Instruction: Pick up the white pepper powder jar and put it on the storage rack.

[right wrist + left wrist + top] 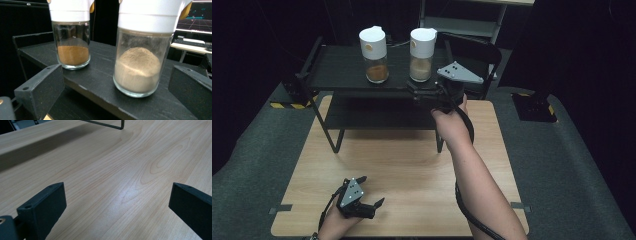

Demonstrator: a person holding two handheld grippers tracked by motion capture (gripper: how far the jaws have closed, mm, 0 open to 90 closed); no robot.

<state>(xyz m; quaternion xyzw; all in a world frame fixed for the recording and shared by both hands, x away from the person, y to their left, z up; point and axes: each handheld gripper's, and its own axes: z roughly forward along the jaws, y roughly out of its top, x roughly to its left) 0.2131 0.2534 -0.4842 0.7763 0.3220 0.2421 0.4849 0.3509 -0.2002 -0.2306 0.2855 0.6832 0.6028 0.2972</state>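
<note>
Right gripper [117, 82] gaping, empty, facing the white-capped glass jar of beige powder [140, 62]. Left gripper [117, 205] wide open, empty, over the pale wooden table [120, 170].

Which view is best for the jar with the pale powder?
Right gripper view: the pale-powder jar stands close on the black shelf, its powder heap plain. High view shows it small, beside the brown-powder jar.
</note>
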